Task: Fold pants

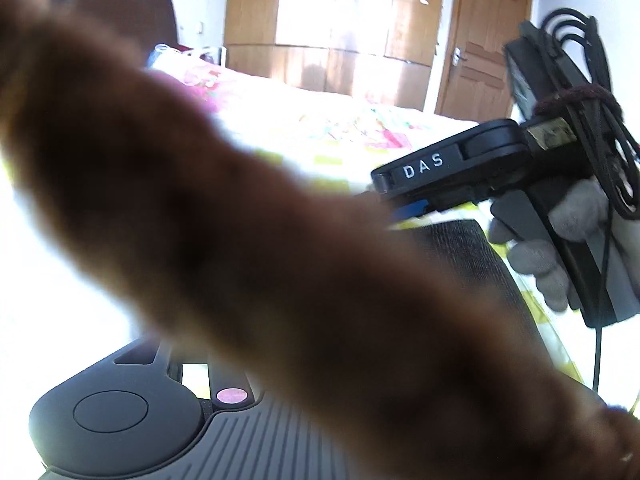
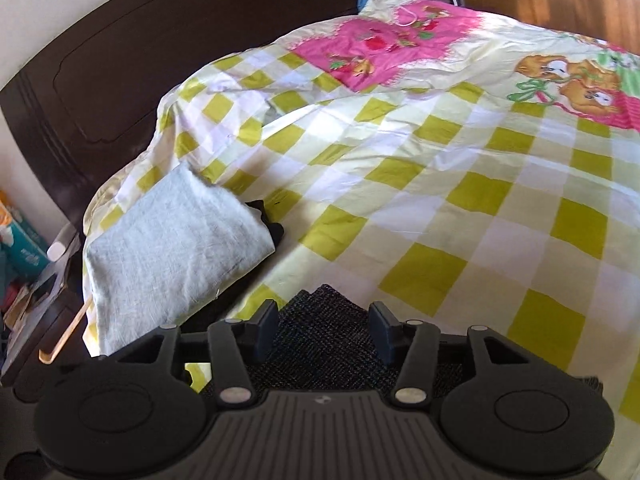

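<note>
The pants (image 2: 324, 344) are a dark, coarse-textured cloth lying on the bed just under my right gripper (image 2: 325, 330). Its fingers (image 2: 266, 326) stand apart on either side of the cloth's peak, and the pads do not press on it. The left wrist view shows the same dark cloth (image 1: 460, 248) below the right gripper's housing (image 1: 440, 164), which a gloved hand (image 1: 536, 264) holds. A blurred brown shape (image 1: 240, 240) close to the lens hides my left gripper's fingertips. Only its body (image 1: 120, 412) shows.
A folded light grey garment (image 2: 172, 240) lies at the bed's left edge on something black (image 2: 276, 228). The yellow-green checked sheet (image 2: 480, 200) covers the bed. A dark headboard (image 2: 120, 60) stands behind, a cluttered nightstand (image 2: 28, 280) sits at left, and a wardrobe (image 1: 332, 20) and door (image 1: 484, 40) are beyond.
</note>
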Demonstrator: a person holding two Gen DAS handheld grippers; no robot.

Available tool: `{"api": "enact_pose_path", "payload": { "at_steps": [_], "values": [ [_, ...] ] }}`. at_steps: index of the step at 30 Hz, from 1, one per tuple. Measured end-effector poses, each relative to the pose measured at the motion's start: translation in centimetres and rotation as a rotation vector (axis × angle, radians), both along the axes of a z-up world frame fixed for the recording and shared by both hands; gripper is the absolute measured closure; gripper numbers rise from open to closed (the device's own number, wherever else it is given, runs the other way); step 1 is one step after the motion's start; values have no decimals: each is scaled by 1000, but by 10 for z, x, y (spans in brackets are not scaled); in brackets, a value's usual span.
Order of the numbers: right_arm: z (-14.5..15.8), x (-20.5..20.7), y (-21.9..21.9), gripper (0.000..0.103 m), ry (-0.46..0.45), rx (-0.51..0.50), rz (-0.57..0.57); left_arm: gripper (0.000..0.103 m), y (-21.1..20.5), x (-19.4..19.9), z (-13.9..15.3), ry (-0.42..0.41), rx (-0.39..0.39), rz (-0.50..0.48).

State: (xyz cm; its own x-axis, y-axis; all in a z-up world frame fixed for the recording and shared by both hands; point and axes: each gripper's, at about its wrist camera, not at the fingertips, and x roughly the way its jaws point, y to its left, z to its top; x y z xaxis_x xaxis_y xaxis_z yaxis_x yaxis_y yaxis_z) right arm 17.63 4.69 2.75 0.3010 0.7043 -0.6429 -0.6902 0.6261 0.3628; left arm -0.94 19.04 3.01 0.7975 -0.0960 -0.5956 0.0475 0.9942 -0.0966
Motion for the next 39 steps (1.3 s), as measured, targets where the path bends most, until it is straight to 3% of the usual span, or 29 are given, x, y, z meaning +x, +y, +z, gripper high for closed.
{"api": "enact_pose_path", "payload": {
  "at_steps": [11,12,14,15,19,25,33,39],
  "values": [
    [-19,32,14,35,72,4,278,56,-3,11,-9,96,-56,-15],
    [-19,31,13,37,75,3,284,56,-3,10,-10,102,-63,-16],
    [-16,25,11,61,43,-17,269,56,-5,10,-11,105,-51,-20],
    [-13,22,10,72,41,-25,261,62,-6,10,-12,112,-43,-21],
    [18,-4,8,75,-45,-40,261,86,-9,6,-9,112,-31,-36],
    [59,-29,23,76,-111,-6,298,92,0,-25,12,29,-74,-13],
    [0,-39,95,76,-68,-94,301,92,28,-27,-27,96,-139,105],
    [-21,-56,128,76,-146,-168,372,91,40,-33,-41,101,-165,143]
  ]
}}
